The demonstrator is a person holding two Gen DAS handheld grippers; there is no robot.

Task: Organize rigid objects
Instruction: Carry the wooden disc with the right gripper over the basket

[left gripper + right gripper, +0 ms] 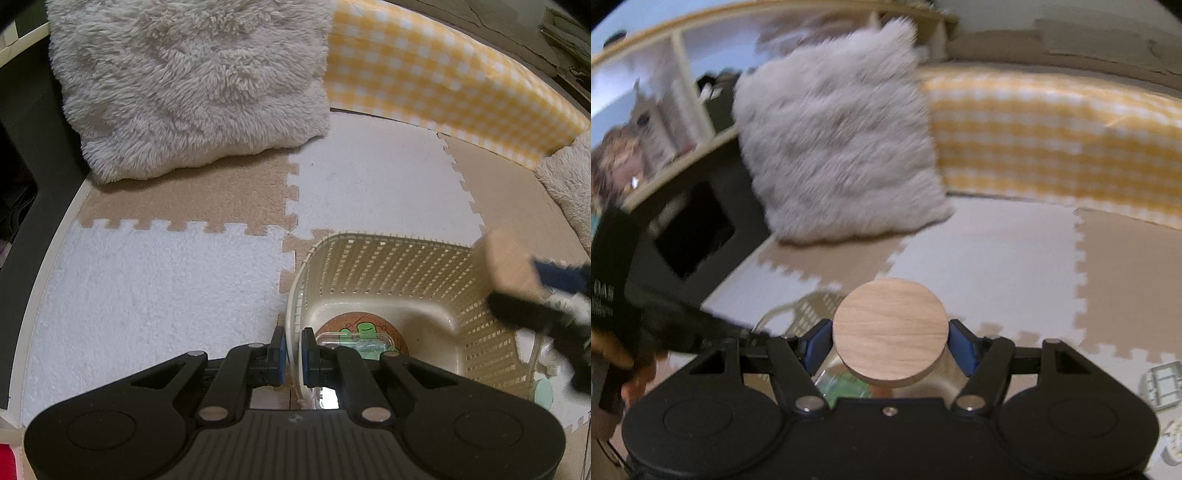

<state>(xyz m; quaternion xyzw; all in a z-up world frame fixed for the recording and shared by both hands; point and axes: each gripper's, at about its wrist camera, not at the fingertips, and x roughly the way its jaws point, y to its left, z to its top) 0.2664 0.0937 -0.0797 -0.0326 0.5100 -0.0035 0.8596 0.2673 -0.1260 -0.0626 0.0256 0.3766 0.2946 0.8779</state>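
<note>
While the left fingers (293, 345) pinch the basket (388, 254) wall and the right fingers (890, 345) grip the wood-lidded jar (890, 332) between them, lower gently inside, clear of the rim.

Wood-lidded jar (890, 332) between gripper (890, 347) pads

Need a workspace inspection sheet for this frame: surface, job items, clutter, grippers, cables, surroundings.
Surface: beige and white puzzle floor mat.
Job's things: cream slotted basket holding a cork coaster and a clear case; glass jar with a round wooden lid.
Clutter: small items at the right edge, too blurred to name.
Grippers: left gripper shut on the basket's rim; right gripper shut on the jar.
Cables: nothing seen.
Surroundings: fluffy cushion, yellow checked cloth, shelf unit.
</note>
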